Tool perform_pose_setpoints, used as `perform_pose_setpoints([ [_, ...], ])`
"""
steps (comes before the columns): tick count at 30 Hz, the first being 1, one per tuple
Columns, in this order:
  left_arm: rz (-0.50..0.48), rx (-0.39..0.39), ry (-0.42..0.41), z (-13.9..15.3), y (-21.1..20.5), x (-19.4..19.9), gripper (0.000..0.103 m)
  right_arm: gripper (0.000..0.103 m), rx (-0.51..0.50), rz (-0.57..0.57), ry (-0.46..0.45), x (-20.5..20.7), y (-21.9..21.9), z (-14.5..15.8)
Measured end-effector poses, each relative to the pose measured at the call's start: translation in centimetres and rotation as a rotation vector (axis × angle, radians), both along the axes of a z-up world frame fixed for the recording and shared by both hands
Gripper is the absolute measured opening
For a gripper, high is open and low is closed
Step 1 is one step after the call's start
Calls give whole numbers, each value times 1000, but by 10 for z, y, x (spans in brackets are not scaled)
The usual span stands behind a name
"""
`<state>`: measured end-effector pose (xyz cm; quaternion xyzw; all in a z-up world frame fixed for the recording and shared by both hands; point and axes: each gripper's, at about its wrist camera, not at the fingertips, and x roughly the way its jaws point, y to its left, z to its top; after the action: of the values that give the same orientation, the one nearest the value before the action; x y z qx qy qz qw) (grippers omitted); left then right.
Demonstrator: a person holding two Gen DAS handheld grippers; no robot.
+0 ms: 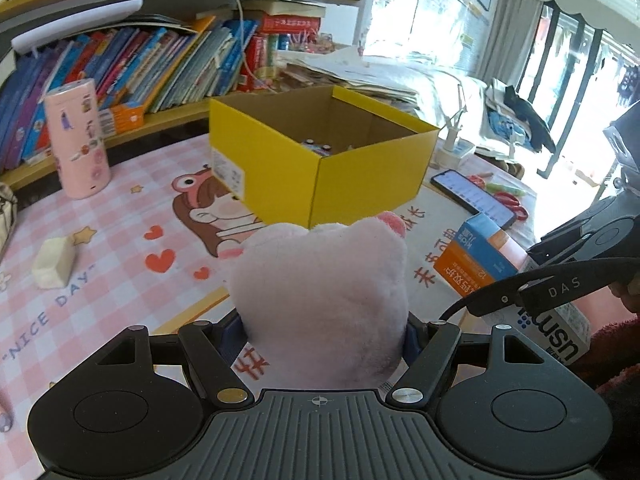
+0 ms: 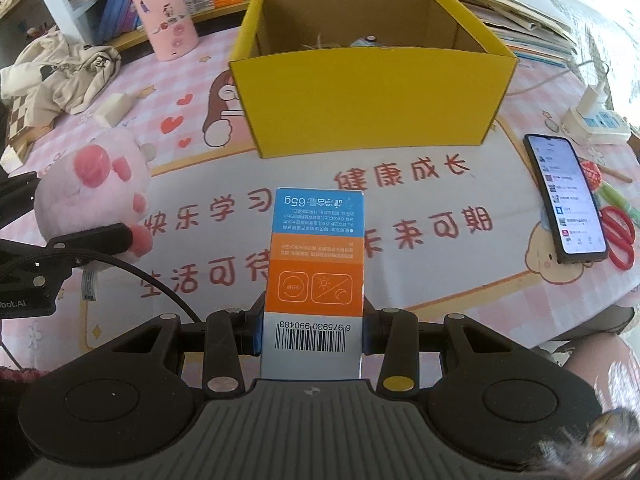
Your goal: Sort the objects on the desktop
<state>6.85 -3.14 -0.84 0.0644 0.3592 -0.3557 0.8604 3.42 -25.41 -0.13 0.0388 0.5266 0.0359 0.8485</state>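
My left gripper point(image 1: 324, 336) is shut on a pink plush toy point(image 1: 320, 300), held above the mat in front of the open yellow cardboard box point(image 1: 320, 168). The plush toy also shows in the right wrist view point(image 2: 92, 196) at the left. My right gripper point(image 2: 312, 332) is shut on a blue, orange and white carton point(image 2: 316, 264), short of the yellow box point(image 2: 372, 104). The carton also shows in the left wrist view point(image 1: 480, 260). Small items lie in the box bottom.
A pink cylinder point(image 1: 78, 140) and a white block point(image 1: 54, 262) stand on the left of the pink mat. A phone point(image 2: 564, 196), red scissors point(image 2: 620, 236) and a power strip point(image 2: 592, 120) lie at the right. Books line the back shelf point(image 1: 132, 64). Cloth point(image 2: 56, 68) lies far left.
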Motion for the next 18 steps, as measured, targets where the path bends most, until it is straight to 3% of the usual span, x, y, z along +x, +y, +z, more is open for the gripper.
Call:
perform_pose_setpoints([
  [18,-6,15,-18,7,-45,-1,74,38,13,9,-8,5,-43,1],
])
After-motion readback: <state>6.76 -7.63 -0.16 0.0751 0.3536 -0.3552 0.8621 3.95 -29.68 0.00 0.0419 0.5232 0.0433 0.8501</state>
